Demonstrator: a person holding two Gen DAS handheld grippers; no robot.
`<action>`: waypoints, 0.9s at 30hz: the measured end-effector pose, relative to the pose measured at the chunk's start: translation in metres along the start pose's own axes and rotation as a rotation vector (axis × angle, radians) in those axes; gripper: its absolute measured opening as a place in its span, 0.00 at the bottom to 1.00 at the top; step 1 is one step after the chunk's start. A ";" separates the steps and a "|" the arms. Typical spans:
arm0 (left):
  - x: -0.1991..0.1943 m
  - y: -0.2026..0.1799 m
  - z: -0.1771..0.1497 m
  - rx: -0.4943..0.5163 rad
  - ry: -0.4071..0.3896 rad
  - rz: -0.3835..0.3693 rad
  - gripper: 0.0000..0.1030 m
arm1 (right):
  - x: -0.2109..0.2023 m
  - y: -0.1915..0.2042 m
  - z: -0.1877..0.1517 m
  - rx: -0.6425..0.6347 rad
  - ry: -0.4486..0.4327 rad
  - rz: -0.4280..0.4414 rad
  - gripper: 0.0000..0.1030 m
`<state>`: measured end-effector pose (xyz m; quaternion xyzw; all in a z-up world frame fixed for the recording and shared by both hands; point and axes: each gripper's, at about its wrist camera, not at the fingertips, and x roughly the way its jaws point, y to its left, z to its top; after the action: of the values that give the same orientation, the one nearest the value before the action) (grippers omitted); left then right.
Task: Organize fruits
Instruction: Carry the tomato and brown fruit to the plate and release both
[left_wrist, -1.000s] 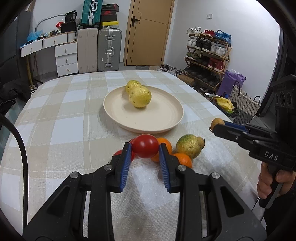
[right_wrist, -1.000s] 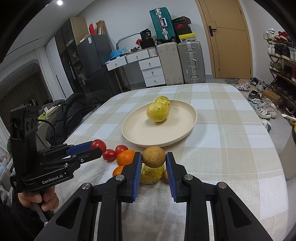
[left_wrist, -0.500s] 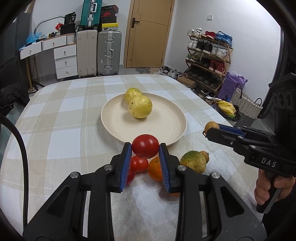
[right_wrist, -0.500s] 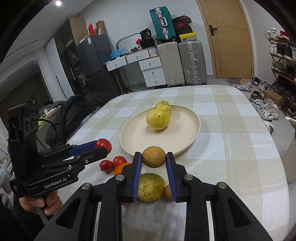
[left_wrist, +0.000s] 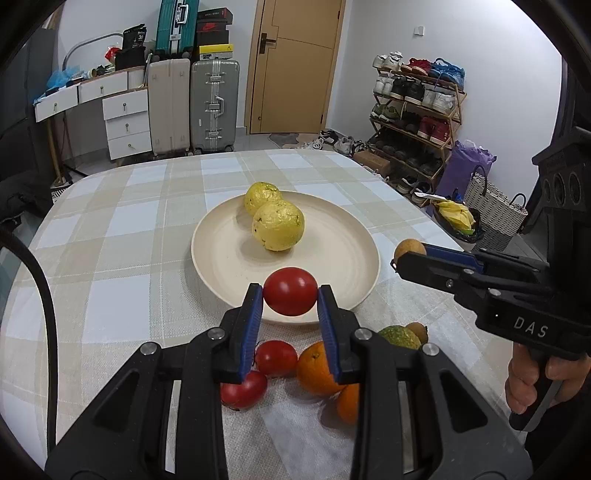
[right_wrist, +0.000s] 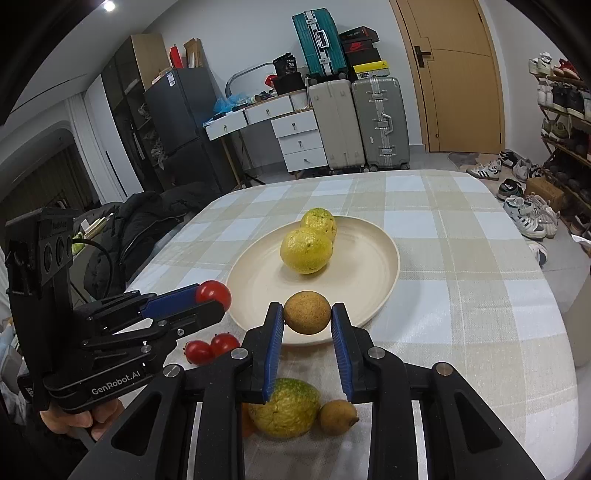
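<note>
While both fruits are in the air: we read the step as carrying them to the plate (left_wrist: 221, 236), which lies on the checked surface (left_wrist: 110, 229) with two yellow fruits (left_wrist: 279, 230) already on it.
Left gripper (left_wrist: 290, 301): its fingers (left_wrist: 253, 306) are pinched on a red tomato (left_wrist: 290, 291), held just over the plate's near rim.
Right gripper (right_wrist: 307, 319): its fingers (right_wrist: 277, 325) are closed on a round brown fruit (right_wrist: 306, 312), also at the near rim.
How we would do it well: we carry each fruit past the rim into the bare part of the plate, lower it until it rests, and only then let the fingers part; round fruit will likely roll, so we set them apart from the yellow pair and from each other.
Care: the two grippers come in side by side, so we keep a gap between them.
Left view only: two more tomatoes (left_wrist: 275, 358) and two oranges (left_wrist: 317, 369) waiting on the surface under the gripper.
Right view only: the green-yellow fruit (right_wrist: 284, 408) and a small brown one (right_wrist: 338, 417) shown whole, touching; the left view barely shows them.
</note>
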<state>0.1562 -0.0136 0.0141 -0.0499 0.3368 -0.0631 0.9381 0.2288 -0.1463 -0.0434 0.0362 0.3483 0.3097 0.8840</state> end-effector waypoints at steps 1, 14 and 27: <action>0.000 0.000 0.000 0.000 0.000 0.000 0.27 | 0.002 -0.001 0.002 0.003 0.001 0.000 0.26; 0.026 0.009 0.012 -0.002 0.014 0.006 0.27 | 0.023 -0.010 0.014 0.019 0.020 -0.012 0.26; 0.051 0.020 0.015 -0.015 0.042 0.015 0.27 | 0.049 -0.011 0.020 0.001 0.066 -0.012 0.26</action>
<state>0.2068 -0.0003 -0.0088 -0.0532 0.3573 -0.0547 0.9309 0.2745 -0.1244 -0.0605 0.0243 0.3778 0.3053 0.8738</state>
